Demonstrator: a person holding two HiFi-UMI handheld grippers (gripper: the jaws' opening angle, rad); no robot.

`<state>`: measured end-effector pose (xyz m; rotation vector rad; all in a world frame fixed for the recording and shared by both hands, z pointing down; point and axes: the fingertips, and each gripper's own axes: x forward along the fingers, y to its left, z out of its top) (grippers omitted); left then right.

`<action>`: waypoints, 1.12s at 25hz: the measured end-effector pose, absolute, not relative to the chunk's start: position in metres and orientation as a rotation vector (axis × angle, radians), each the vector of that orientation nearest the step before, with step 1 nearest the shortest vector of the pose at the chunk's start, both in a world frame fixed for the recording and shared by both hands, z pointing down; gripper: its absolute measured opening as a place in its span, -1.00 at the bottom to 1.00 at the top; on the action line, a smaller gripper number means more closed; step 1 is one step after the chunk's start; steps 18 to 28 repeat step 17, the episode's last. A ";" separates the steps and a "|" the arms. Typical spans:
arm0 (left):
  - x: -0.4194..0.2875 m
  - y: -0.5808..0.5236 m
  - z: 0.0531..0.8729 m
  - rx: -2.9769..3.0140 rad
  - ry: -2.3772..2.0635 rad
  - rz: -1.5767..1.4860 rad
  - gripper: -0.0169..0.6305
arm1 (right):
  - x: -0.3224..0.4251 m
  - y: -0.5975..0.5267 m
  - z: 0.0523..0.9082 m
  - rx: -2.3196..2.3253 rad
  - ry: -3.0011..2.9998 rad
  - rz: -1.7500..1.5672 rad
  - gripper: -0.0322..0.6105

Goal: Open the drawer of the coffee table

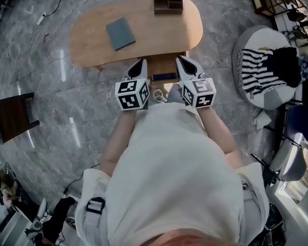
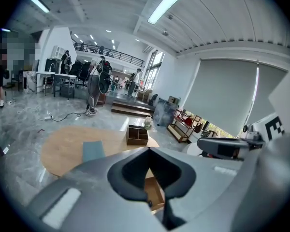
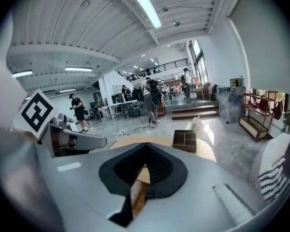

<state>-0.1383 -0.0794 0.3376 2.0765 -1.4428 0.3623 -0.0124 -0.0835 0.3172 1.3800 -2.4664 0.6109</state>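
The oval wooden coffee table [image 1: 159, 35] stands ahead of me. Its drawer [image 1: 163, 70] is pulled out from under the near edge, showing a dark front strip. My left gripper [image 1: 142, 62] is shut and empty, hanging above the drawer's left side. My right gripper [image 1: 180, 59] is also shut and empty, above the drawer's right side. Neither touches the drawer. In the left gripper view the closed left gripper [image 2: 149, 150] covers most of the open drawer [image 2: 155, 191]. In the right gripper view the right gripper [image 3: 145, 145] is closed above the drawer [image 3: 138, 193].
A grey-blue pad [image 1: 120, 33] and a dark wooden organiser box [image 1: 168, 1] lie on the tabletop. A white round pouf with a striped cloth [image 1: 264, 65] sits to the right, a dark stool [image 1: 11, 118] to the left. People [image 3: 152, 98] stand far behind the table.
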 end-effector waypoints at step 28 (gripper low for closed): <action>-0.143 -0.080 0.338 2.074 -1.425 0.361 -0.95 | -0.015 -0.084 0.314 1.393 -2.488 0.600 -0.90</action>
